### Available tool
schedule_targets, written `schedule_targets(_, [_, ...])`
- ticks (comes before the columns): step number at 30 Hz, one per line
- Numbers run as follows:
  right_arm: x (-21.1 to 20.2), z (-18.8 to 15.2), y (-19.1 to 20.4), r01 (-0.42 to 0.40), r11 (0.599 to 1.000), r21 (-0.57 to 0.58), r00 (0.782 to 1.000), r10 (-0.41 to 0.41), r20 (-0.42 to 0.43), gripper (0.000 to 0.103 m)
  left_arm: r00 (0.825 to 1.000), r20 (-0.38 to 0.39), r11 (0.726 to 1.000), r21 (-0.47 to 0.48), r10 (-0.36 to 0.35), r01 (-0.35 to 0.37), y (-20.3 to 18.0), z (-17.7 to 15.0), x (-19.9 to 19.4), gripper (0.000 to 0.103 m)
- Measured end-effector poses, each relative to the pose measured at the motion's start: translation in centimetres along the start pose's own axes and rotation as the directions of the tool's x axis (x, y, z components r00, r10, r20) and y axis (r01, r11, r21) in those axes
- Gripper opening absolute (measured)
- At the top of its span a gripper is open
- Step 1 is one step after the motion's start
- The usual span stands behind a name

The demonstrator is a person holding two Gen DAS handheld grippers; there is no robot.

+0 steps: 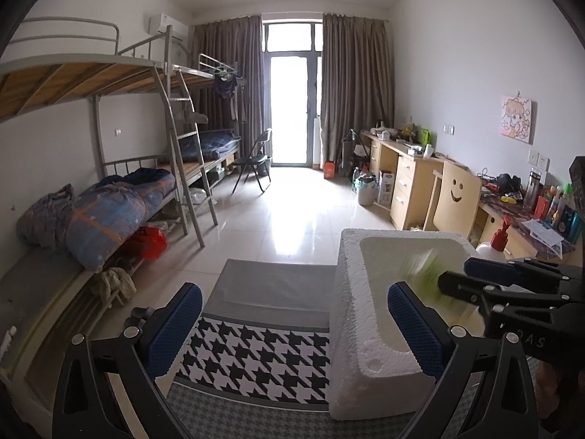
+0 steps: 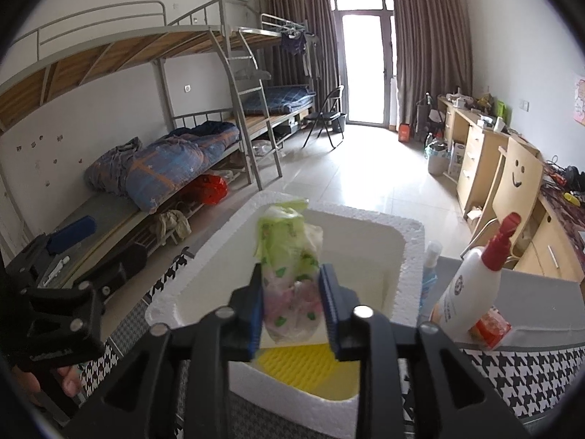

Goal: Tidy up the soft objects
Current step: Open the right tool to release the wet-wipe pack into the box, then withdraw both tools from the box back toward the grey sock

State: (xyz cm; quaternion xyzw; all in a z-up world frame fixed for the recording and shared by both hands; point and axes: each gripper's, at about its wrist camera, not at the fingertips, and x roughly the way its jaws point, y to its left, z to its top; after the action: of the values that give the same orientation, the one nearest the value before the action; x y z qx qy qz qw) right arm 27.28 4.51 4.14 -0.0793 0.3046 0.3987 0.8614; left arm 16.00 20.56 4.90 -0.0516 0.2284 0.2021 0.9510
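Gripping soft tissue pack (image 2: pixel 292 274), right claw (image 2: pixel 292 314) holds it above foam box (image 2: pixel 398 278); yellow sponge (image 2: pixel 296 366) already inside. Left claw (image 1: pixel 292 329) open, empty. Release remains.

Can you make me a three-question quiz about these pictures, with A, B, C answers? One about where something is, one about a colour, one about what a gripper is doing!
1. Where is the green-and-pink soft pack?
A. On the bed
B. Above the white foam box
C. On the floor

2. What colour is the cap of the white bottle?
A. Red
B. Blue
C. Black

3. What is the left gripper doing?
A. Squeezing the bottle
B. Holding a blanket
C. Open, holding nothing

Answers: 1 B, the right gripper holds the pack over the box. 2 A, its top is red. 3 C, its fingers stand wide apart with only the patterned cloth beyond them.
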Motion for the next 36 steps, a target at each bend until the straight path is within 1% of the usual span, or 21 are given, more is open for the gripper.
schedule_targets(1, [0.0, 0.0, -0.1, -0.004, 1.000, -0.002, 1.000, 0.004, 0.002, 0.056, 1.000, 0.000, 1.000, -0.001, 0.002, -0.002, 0.1, 0.0, 0.0, 0.102])
schedule_targets(2, [0.1, -0.1, -0.1, 0.000, 1.000, 0.000, 1.000, 0.000, 0.001, 0.062, 1.000, 0.001, 1.000, -0.002, 0.002, -0.002, 0.2, 0.0, -0.1, 0.102])
schedule_targets(3, [0.1, -0.1, -0.2, 0.016, 1.000, 0.004, 1.000, -0.016, -0.004, 0.069, 1.000, 0.001, 1.000, -0.001, 0.003, -0.003, 0.2, 0.0, -0.1, 0.102])
schedule_targets(4, [0.0, -0.1, -0.2, 0.018, 1.000, 0.006, 1.000, -0.018, -0.004, 0.071, 1.000, 0.003, 1.000, -0.001, 0.005, -0.005, 0.1, -0.1, -0.1, 0.102])
schedule_targets(11, [-1.0, -0.3, -0.2, 0.019, 1.000, 0.005, 1.000, -0.020, 0.015, 0.072, 1.000, 0.001, 1.000, 0.007, 0.001, -0.001, 0.2, -0.1, -0.4, 0.102])
schedule_targets(14, [-1.6, -0.3, 0.0, 0.022, 1.000, 0.004, 0.999, -0.022, 0.028, 0.074, 1.000, 0.002, 1.000, 0.010, -0.002, 0.002, 0.0, -0.1, -0.8, 0.102])
schedule_targets(16, [-2.1, -0.3, 0.0, 0.028, 1.000, 0.006, 0.999, -0.029, 0.041, 0.081, 1.000, 0.003, 1.000, 0.009, -0.004, 0.004, -0.1, -0.1, -0.8, 0.102])
schedule_targets(17, [-2.4, -0.4, -0.1, 0.035, 0.999, 0.008, 0.998, -0.035, 0.050, 0.083, 1.000, 0.005, 1.000, 0.010, -0.007, 0.007, -0.2, -0.1, -0.9, 0.102])
schedule_targets(19, [-2.9, -0.3, -0.2, 0.048, 0.999, 0.019, 0.996, -0.049, 0.070, 0.092, 1.000, 0.012, 1.000, 0.014, -0.011, 0.011, -0.4, 0.0, -1.3, 0.102])
schedule_targets(21, [-3.4, -0.4, -0.4, 0.056, 0.998, 0.026, 0.995, -0.058, 0.082, 0.097, 1.000, 0.017, 1.000, 0.018, -0.012, 0.011, -0.6, 0.0, -1.6, 0.102])
schedule_targets(27, [-4.8, -0.6, -0.2, 0.065, 0.998, 0.008, 0.992, -0.066, 0.109, 0.097, 0.999, 0.027, 0.999, 0.027, -0.021, 0.021, -1.1, 0.0, -2.7, 0.102])
schedule_targets(36, [-7.1, -1.5, -0.2, 0.063, 0.998, 0.018, 0.988, -0.065, 0.139, 0.097, 0.997, 0.051, 0.998, 0.038, -0.051, 0.049, -1.9, -0.2, -4.9, 0.102])
